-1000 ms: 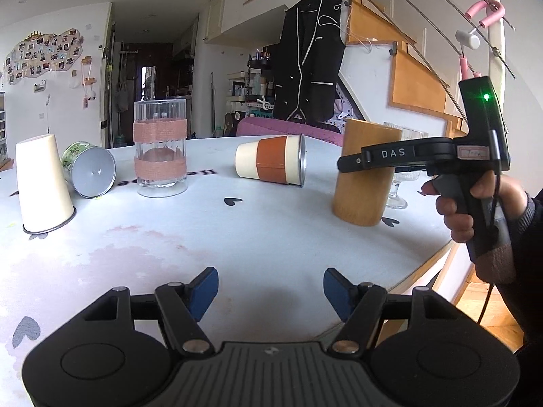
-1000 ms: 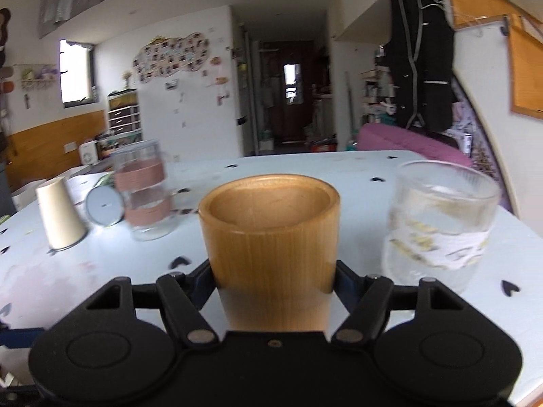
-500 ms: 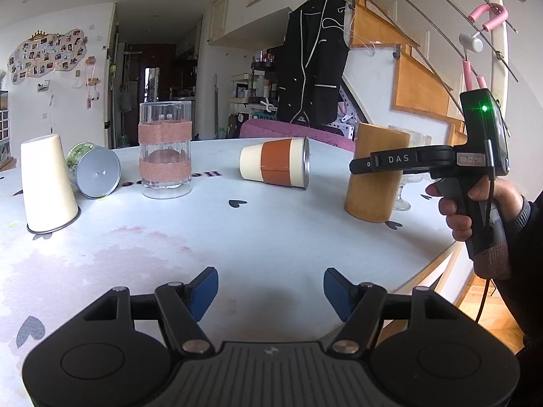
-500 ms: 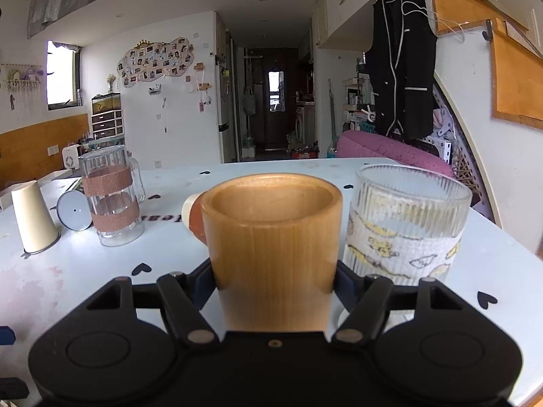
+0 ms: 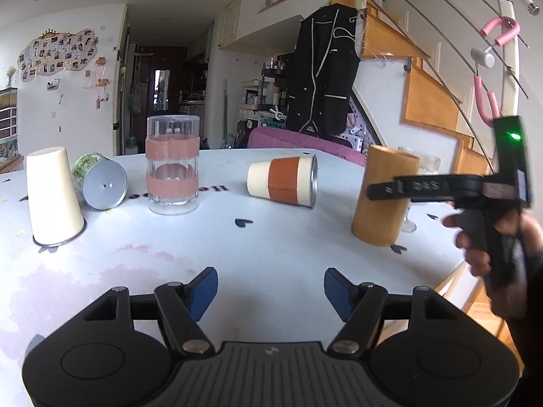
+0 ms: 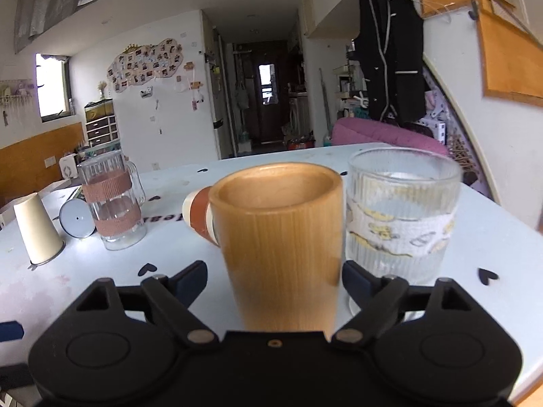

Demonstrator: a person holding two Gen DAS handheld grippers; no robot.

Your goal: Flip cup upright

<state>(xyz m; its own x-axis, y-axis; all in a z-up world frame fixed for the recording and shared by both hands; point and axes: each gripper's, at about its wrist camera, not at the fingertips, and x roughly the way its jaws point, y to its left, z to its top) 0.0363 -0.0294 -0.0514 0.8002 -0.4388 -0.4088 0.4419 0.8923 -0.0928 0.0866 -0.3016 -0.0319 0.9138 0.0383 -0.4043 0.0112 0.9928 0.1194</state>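
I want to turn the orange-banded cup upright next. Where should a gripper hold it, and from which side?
Judging by its pose, grip the orange-banded cup across its orange band, coming from the near side with the open left gripper. It lies on its side on the table, metal rim to the right, so the round middle faces the fingers.

My left claw (image 5: pixel 268 286) has bare table (image 5: pixel 271 244) straight ahead, nothing btwn its spread fingers. Further on, the sideways brown-banded cup (image 5: pixel 283 181) and banded glass (image 5: pixel 172 165) block. My right claw (image 6: pixel 274 279) brackets the wooden cup (image 6: pixel 278 237), gaps both sides; ribbed glass (image 6: pixel 402 213) just beside it crowds the right, open table to the left.
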